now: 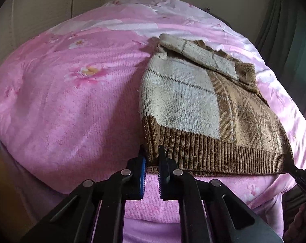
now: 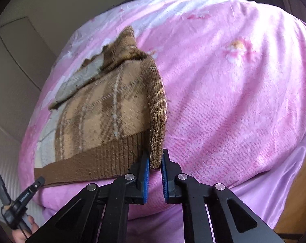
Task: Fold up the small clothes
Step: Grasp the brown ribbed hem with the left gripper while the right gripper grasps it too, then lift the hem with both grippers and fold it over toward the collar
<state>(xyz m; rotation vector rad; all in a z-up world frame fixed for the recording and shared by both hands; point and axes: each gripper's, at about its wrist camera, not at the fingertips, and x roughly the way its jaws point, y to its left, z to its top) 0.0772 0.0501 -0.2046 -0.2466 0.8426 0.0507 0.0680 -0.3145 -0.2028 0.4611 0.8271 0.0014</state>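
A small brown, tan and cream knitted sweater (image 1: 195, 109) lies on a pink floral blanket (image 1: 76, 93), partly folded with a sleeve laid across its top. My left gripper (image 1: 152, 158) is shut on the left corner of its ribbed brown hem. My right gripper (image 2: 155, 160) is shut on the right corner of the hem, where the sweater (image 2: 104, 111) edge stands up in a ridge. The right gripper's tip also shows at the right edge of the left wrist view (image 1: 301, 174), and the left one at the lower left of the right wrist view (image 2: 34, 186).
The blanket (image 2: 234, 93) covers a rounded bed that drops off at the near edge. Beige cupboard walls (image 1: 31, 10) stand behind and a green curtain (image 1: 290, 30) hangs at the far right. Wood flooring (image 2: 299, 192) shows at the lower right.
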